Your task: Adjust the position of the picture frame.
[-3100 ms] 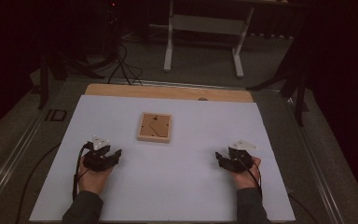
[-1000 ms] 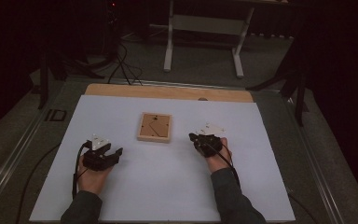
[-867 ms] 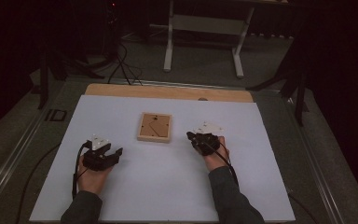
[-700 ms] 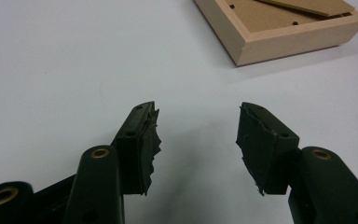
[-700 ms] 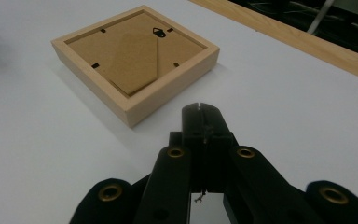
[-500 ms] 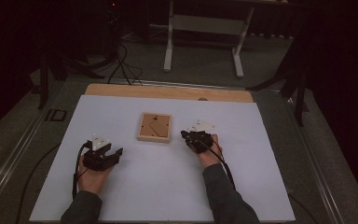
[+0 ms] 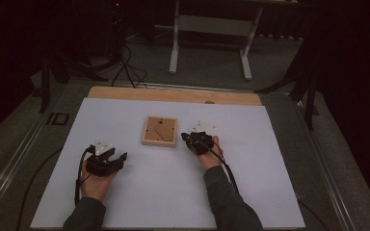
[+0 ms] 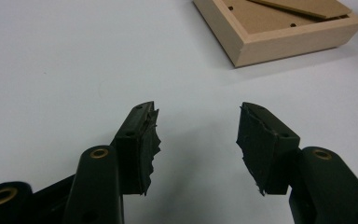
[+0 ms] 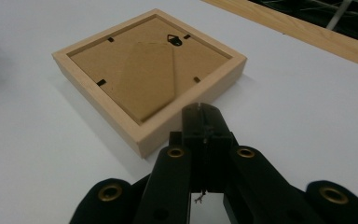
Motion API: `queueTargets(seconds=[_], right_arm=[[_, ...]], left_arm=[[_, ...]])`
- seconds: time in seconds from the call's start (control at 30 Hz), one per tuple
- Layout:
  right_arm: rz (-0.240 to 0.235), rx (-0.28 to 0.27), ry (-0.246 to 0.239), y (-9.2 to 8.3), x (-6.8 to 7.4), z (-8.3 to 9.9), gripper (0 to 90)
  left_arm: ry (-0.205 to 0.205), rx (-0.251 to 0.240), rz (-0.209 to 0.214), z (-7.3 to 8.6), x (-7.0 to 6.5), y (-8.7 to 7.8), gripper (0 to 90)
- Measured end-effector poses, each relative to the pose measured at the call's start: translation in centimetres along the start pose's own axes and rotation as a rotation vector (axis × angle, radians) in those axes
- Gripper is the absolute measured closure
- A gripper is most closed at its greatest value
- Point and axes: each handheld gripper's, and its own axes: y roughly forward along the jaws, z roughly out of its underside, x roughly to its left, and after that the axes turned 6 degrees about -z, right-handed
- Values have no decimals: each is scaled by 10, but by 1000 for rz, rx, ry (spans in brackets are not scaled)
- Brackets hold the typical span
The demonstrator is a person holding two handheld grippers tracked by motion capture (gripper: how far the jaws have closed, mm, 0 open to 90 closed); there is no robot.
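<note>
We look down on the desk [image 7: 125,202], a white sheet with a wooden strip along its far edge. At its centre, a little toward twelve o'clock, lies the wooden picture frame [image 7: 160,131], face down, its brown backing board [image 9: 144,74] and small black hanger [image 9: 174,40] turned up.

Our left tongs [image 7: 116,158] rest at about eight o'clock from the frame, well apart from it, unmoved; their jaws stand open with nothing between them (only bare white sheet).

Our right tongs [image 7: 185,137] have changed most. A few seconds ago they sat well out at four o'clock; now they have slid in to three o'clock, just beside the frame's right edge. The jaws are pressed together and grip nothing, tips aimed at the near wooden rim.

We judge this an approach: shut tongs suggest a push or a pry at the backing, not a grasp.
</note>
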Motion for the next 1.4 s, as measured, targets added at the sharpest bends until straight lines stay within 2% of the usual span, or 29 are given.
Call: queueTargets(seconds=[0.53, 0.73, 0.9, 1.4], right_arm=[[-9, 16, 3, 27, 3, -13, 896], [1, 29, 1, 35, 4, -18, 896], [1, 32, 18, 40, 2, -20, 896], [19, 65, 16, 54, 3, -29, 896]], left_arm=[[-3, -4, 8, 0, 0, 0, 468], [-7, -8, 10, 0, 0, -1, 468], [-6, -6, 9, 0, 0, 0, 468], [-2, -8, 15, 0, -1, 0, 468]])
